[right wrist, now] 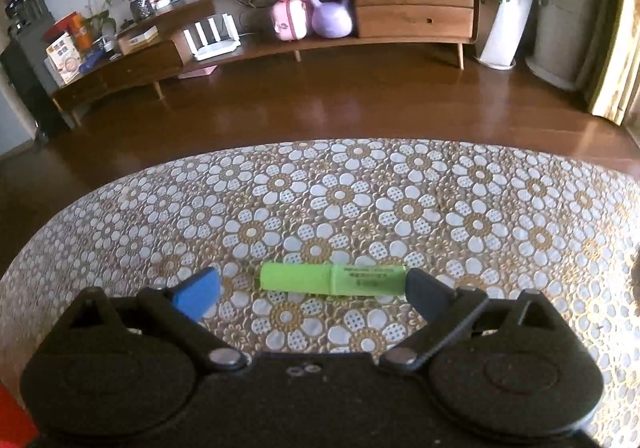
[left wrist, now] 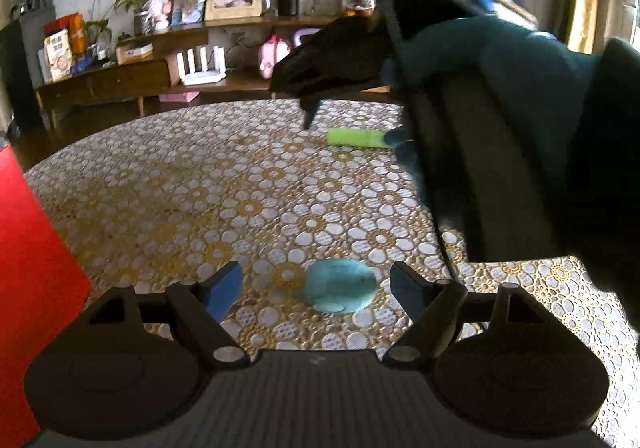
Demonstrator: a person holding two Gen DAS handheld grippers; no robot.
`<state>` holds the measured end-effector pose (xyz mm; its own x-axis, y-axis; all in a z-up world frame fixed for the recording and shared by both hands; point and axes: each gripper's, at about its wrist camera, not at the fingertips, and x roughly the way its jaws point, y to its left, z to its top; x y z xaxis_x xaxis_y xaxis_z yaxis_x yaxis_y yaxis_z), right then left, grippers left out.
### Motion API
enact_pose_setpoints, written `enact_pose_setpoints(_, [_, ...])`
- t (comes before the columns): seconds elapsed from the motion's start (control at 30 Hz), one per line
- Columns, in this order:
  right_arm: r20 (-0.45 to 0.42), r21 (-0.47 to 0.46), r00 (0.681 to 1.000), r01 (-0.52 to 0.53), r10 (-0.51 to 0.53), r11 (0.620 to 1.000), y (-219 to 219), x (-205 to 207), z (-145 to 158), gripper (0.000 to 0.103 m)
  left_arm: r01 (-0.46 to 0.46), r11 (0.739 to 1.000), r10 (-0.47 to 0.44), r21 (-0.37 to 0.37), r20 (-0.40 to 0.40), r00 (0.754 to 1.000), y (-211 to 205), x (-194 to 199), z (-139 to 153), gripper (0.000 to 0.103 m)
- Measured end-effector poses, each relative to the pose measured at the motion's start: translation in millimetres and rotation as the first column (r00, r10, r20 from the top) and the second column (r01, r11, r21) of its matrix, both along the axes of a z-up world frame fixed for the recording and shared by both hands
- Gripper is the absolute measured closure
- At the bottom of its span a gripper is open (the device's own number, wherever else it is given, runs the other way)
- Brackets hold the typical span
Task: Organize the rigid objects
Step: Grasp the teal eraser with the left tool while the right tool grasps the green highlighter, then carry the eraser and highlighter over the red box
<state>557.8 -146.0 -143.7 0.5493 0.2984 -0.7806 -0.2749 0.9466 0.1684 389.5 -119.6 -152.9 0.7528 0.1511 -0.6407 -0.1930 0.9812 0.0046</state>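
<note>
A green highlighter (right wrist: 332, 278) lies flat on the flowered tablecloth (right wrist: 360, 191), crosswise between the open fingers of my right gripper (right wrist: 312, 290); its right end is close to the right finger. It also shows in the left wrist view (left wrist: 355, 137), far across the table beside the other gripper's blue tip. A round light-blue object (left wrist: 340, 290) lies on the cloth between the open fingers of my left gripper (left wrist: 318, 290), nearer the right finger. Neither gripper holds anything.
A red box or panel (left wrist: 28, 268) stands at the left edge of the left wrist view. The right gripper and the gloved hand (left wrist: 500, 107) holding it fill that view's right side. A wooden sideboard (right wrist: 412, 7) stands beyond the table's far edge (right wrist: 360, 143).
</note>
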Motion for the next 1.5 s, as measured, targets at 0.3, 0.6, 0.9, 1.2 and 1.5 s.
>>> enact_pose_setpoints(0.3, [0.039,-0.090,0.999,-0.002,0.006,0.996,15.4,-3.6,-4.2,0.020,0.003,1.000,-0.003,0.014,0.007,1.000,-0.6,2.6,-7.8,0.032])
enact_pose_setpoints(0.6, [0.053,-0.102,0.998,-0.014,0.020,0.995,11.3,-9.5,-3.8,0.022,0.032,0.999,-0.033,0.019,0.026,0.999,-0.6,-0.3,-6.8,0.065])
enact_pose_setpoints(0.9, [0.031,-0.039,0.998,-0.060,0.061,0.997,-3.8,-37.4,17.9,0.022,0.029,1.000,-0.029,-0.007,0.009,1.000,7.2,-10.3,2.3,0.065])
enact_pose_setpoints(1.2, [0.048,-0.054,0.993,-0.103,0.106,0.993,-16.9,-95.7,56.7,0.022,0.041,0.999,-0.041,-0.032,-0.008,0.999,9.8,-44.1,31.5,0.065])
enact_pose_setpoints(1.5, [0.096,-0.075,0.983,-0.149,0.156,0.986,-26.6,-166.5,106.1,0.023,0.067,0.995,-0.067,-0.070,-0.002,0.998,24.0,-95.7,77.8,0.065])
